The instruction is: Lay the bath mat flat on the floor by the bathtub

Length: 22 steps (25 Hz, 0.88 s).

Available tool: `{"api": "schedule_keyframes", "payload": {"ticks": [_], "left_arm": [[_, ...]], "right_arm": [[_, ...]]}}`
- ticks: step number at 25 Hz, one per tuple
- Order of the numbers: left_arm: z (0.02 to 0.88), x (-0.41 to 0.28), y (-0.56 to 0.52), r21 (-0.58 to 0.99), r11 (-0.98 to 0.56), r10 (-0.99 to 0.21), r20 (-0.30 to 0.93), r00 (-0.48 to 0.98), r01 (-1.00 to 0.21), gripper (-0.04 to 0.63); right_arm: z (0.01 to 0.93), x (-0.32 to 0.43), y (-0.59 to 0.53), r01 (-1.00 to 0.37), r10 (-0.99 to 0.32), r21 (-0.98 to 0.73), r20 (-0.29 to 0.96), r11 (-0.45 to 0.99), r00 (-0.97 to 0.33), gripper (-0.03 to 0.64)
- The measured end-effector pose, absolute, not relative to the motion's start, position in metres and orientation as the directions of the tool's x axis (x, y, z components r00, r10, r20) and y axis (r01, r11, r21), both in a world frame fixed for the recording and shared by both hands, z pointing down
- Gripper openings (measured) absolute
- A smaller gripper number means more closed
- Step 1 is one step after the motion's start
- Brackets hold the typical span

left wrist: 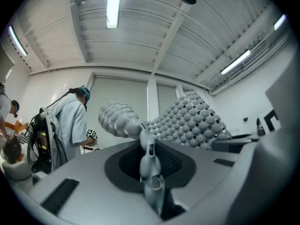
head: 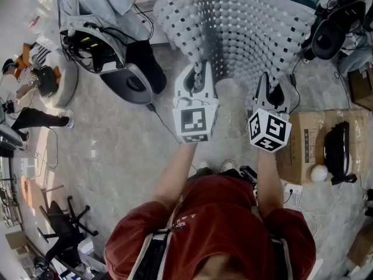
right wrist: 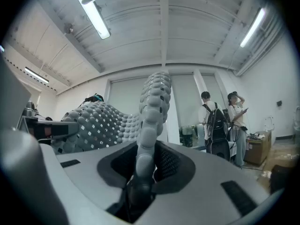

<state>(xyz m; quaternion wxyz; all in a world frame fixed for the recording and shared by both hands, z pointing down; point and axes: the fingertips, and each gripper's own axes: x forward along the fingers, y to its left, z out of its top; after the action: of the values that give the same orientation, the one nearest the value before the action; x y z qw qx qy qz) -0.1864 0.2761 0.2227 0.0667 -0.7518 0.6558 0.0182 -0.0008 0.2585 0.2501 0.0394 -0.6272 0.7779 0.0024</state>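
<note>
Red fabric of our shirt [head: 221,214] fills the near edge of the head view, with our shoes [head: 204,167] just beyond it. Ahead, our left gripper [head: 198,74] is pinched tight on one edge of the bath mat [head: 233,28]. Our right gripper [head: 272,89] is clamped on that same edge, near the left one. Each gripper view shows the pebbled sheet squeezed between narrow jaws. The grey mat, rows of bumps with small square holes, is held up off the floor [head: 116,150]. It spreads out past both grippers and screens what lies behind it. To our right a cardboard box [head: 303,142] sits on the floor, carrying a black device [head: 340,147] and a white ball [head: 319,172]. Off to our left stands an office chair [head: 61,226]. Farther off on that side, a person [head: 99,4] in grey bends over, close to the mat's far corner.
</note>
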Motion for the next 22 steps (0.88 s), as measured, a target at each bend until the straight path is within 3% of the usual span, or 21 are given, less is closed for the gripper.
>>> {"api": "schedule_keyframes", "payload": {"ticks": [22], "left_arm": [[0.224,-0.078,0.318,-0.082,-0.122,-0.985,-0.110,0.130,-0.989,0.052]], "right_arm": [[0.255,0.103,0.297,-0.972,-0.976,-0.104,-0.073,0.212,-0.205,0.098]]}}
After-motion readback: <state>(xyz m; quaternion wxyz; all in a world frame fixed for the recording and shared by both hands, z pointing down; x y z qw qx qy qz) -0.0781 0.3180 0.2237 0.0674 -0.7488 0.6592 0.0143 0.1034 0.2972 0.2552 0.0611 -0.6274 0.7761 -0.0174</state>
